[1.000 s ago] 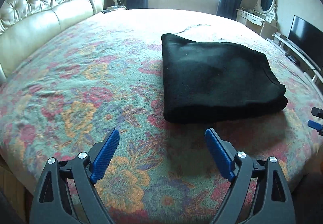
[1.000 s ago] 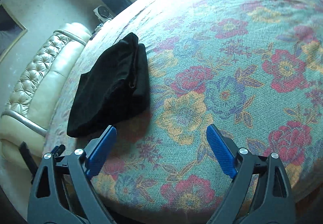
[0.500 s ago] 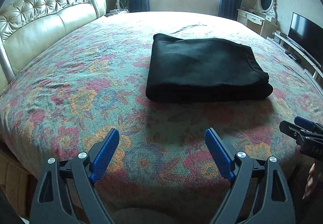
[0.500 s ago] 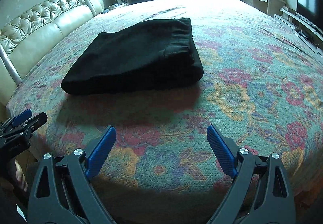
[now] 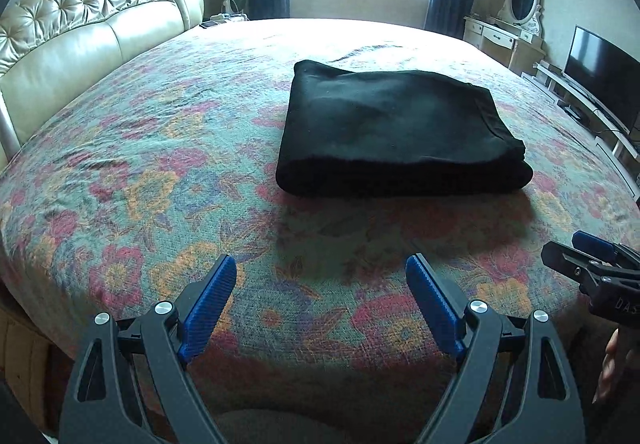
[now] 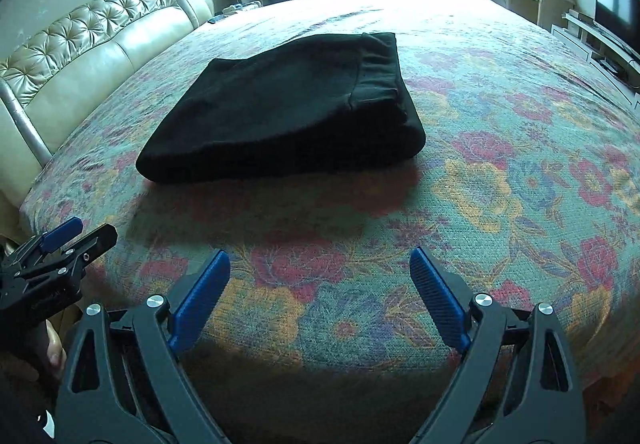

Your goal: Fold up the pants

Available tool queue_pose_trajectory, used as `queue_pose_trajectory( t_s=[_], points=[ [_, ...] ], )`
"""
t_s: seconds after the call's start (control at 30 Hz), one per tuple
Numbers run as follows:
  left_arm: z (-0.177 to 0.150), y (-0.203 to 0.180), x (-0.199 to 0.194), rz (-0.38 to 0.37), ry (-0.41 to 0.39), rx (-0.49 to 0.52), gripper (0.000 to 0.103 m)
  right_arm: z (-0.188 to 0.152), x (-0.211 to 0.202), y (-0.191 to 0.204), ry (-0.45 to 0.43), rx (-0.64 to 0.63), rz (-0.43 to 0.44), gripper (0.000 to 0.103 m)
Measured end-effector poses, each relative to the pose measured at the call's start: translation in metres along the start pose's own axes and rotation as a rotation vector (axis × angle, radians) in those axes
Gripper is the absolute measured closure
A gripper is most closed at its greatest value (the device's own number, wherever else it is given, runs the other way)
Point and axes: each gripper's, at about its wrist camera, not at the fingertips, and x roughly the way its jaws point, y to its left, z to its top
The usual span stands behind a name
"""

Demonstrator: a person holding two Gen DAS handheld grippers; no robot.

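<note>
Black fabric: the pants lie as a compact, layered rectangle near the middle of the bed, on the floral spread. Waistband end visible in the right wrist view, toward the window side. Edges look roughly squared; no leg trails loose.

Left claw: blue pads spread wide, nothing between them, held over the near edge of the bed, well apart from the pants. Right claw: likewise parted and empty, same near edge, just beside its partner. Each shows at the margin of the other's view.

Judgement: folding looks complete or nearly so. Both claws sit back from the bundle, level with each other and facing it, probably so the person can check the result without disturbing the stack. If a touch-up is wanted, it would be to the thicker right-hand end, where the layers bulge; soft cloth may slump if nudged.

Containers: none in use on the bed. Dresser with drawers by the far wall, all shut; contents not visible. TV at right.
</note>
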Motion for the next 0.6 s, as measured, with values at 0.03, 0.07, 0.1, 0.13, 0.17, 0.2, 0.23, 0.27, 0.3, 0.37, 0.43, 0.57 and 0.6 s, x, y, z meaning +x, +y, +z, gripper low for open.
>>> queue_pose_trajectory(
  t_s=[0.03,0.07,0.1,0.13,0.17,0.2,0.23,0.27,0.3,0.37,0.43,0.57,0.6],
  points=[
    [0.0006,0.0014,-0.0001,-0.007,-0.003,-0.006,0.017,-0.0002,0.0005,0.0008,0.004,-0.002,0.002,0.011],
    [0.0008,0.0023,-0.0006,-0.013,-0.005,-0.012,0.017,-0.0006,0.0008,0.0017,0.008,-0.003,0.005,0.011],
    [0.001,0.003,-0.0012,-0.017,-0.007,-0.017,0.017,-0.0008,0.0011,0.002,0.01,-0.003,0.007,0.011],
    [0.0012,0.0039,-0.0016,-0.024,-0.009,-0.023,0.017,-0.0012,0.0014,0.0022,0.011,-0.004,0.008,0.011],
    [0.0014,0.0051,-0.0021,-0.036,-0.011,-0.032,0.017,-0.0015,0.0017,0.0027,0.013,-0.005,0.009,0.011],
    [0.0017,0.0063,-0.0024,-0.046,-0.012,-0.041,0.017,-0.0018,0.002,0.0032,0.015,-0.005,0.012,0.011],
    [0.0022,0.0067,-0.0031,-0.048,-0.013,-0.045,0.017,-0.0021,0.0021,0.0036,0.017,-0.005,0.013,0.011],
    [0.0027,0.0067,-0.0037,-0.04,-0.017,-0.046,0.017,-0.0023,0.0021,0.0039,0.018,-0.005,0.014,0.011],
    [0.0033,0.0063,-0.0041,-0.031,-0.02,-0.043,0.017,-0.0026,0.002,0.0042,0.018,-0.005,0.014,0.011],
    [0.0056,0.0048,-0.0041,-0.019,-0.02,-0.024,0.017,-0.0028,0.002,0.0051,0.02,-0.006,0.017,0.011],
    [0.0066,0.0025,-0.0042,-0.004,-0.02,-0.005,0.017,-0.0029,0.0019,0.006,0.022,-0.007,0.02,0.011],
    [0.0069,0.0022,-0.0043,-0.02,-0.02,-0.009,0.017,-0.0034,0.0015,0.0063,0.025,-0.006,0.024,0.011],
    [0.0071,0.0021,-0.0044,-0.025,-0.02,-0.012,0.017,-0.0036,0.0014,0.0065,0.026,-0.005,0.023,0.011]
  ],
)
